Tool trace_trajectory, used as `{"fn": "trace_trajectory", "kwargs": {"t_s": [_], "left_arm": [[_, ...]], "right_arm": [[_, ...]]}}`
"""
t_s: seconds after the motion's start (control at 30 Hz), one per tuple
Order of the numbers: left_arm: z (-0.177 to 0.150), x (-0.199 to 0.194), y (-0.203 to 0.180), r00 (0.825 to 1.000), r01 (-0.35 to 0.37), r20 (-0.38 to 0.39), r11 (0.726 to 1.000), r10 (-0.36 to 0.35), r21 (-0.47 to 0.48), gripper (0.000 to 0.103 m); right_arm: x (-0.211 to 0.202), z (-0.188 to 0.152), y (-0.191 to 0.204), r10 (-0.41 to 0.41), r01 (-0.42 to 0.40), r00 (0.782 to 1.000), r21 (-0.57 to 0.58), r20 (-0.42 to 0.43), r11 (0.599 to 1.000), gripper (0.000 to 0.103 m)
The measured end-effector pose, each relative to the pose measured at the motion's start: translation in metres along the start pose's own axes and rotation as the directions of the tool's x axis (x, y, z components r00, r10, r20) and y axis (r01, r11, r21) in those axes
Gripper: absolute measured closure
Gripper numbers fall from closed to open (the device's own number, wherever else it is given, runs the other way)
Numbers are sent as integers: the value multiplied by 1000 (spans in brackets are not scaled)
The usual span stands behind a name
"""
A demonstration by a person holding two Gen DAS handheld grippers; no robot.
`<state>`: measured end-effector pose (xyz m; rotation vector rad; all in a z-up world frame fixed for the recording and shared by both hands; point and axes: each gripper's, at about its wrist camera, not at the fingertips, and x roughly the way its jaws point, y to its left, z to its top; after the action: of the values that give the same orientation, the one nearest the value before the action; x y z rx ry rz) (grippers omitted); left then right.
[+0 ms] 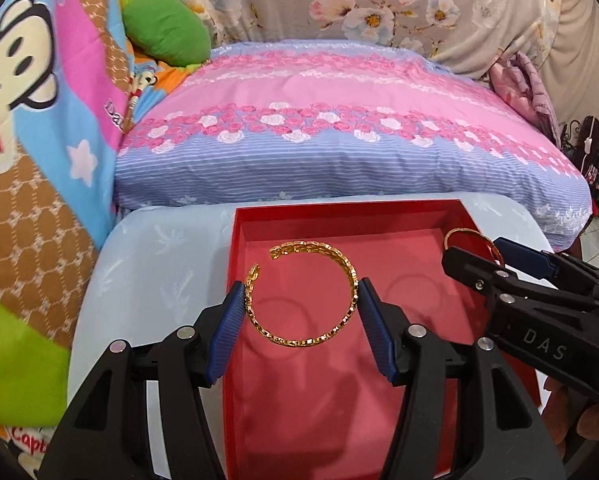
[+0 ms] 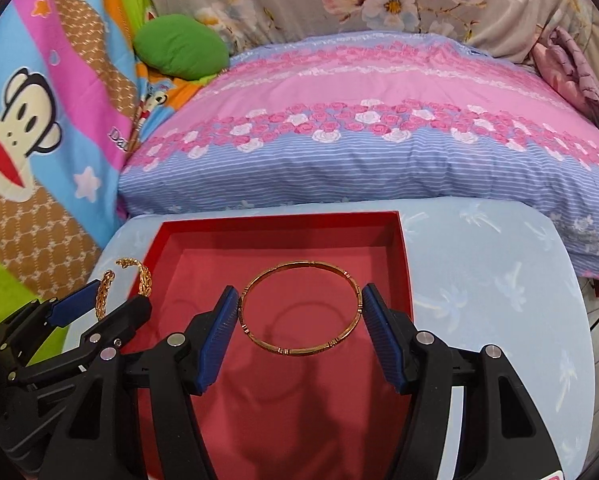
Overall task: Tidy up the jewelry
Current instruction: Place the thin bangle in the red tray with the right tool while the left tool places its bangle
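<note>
Two bangles are being carried at once, one in each gripper, above a red box that is sitting open on a pale blue patterned surface.

Left gripper: an open-ended gold cuff bangle with a leafy chain texture is being pinched across its width, both blue pads pressing on opposite sides of the hoop. The gap in the cuff is facing up and to the left, away from the pads.

Right gripper: a closed, smooth gold bangle with small banded marks is being gripped the same way, the pads touching its left and right edges.

Both hoops are being held clear of the box floor; ring-shaped shadows are being cast on the red lining beneath each one, so neither is judged to be resting yet. The cuff is hanging over the left half of the box, the plain bangle over the middle to right.

Step in hand, as judged: the placing stage, with the jewelry being brought over the box, not yet set down.

Next move, as judged: each hoop is to be lowered until it is lying flat on the lining, side by side and not overlapping, before the tongs are eased apart. Care is being called for with the cuff, since a squeeze across an open hoop could make it spring or twist on release. The two grippers are close together, so a clash is to be avoided.
</note>
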<state>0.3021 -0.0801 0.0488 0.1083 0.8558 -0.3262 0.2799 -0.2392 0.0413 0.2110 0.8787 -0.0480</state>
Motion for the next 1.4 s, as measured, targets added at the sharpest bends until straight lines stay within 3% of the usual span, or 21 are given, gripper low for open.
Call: {"fn": "trace_trajectory", "kwargs": {"t_s": [0.37,0.6,0.73,1.07,1.4], "left_arm": [[19,64,5,993,27,-111,999,-30,-28,49],[21,70,6,994,13,-111,999,-18,-45,47],[23,67,7,995,-10,-98,999,6,-43,38],[20,22,3,999,12,-53,999,-14,-42,37],[-14,-54,-6,1000,20,-3,999,-20,-37,37]], "right_arm": [[59,18,-6,-61,61,993,-9,-96,998,42],[64,19,-3,-95,93,990,-22,-100,995,41],[59,20,-4,-119,117,989,-27,-83,993,40],[11,10,0,-125,124,992,-28,-14,992,38],[-76,-34,17,-97,101,993,-59,63,993,36]]}}
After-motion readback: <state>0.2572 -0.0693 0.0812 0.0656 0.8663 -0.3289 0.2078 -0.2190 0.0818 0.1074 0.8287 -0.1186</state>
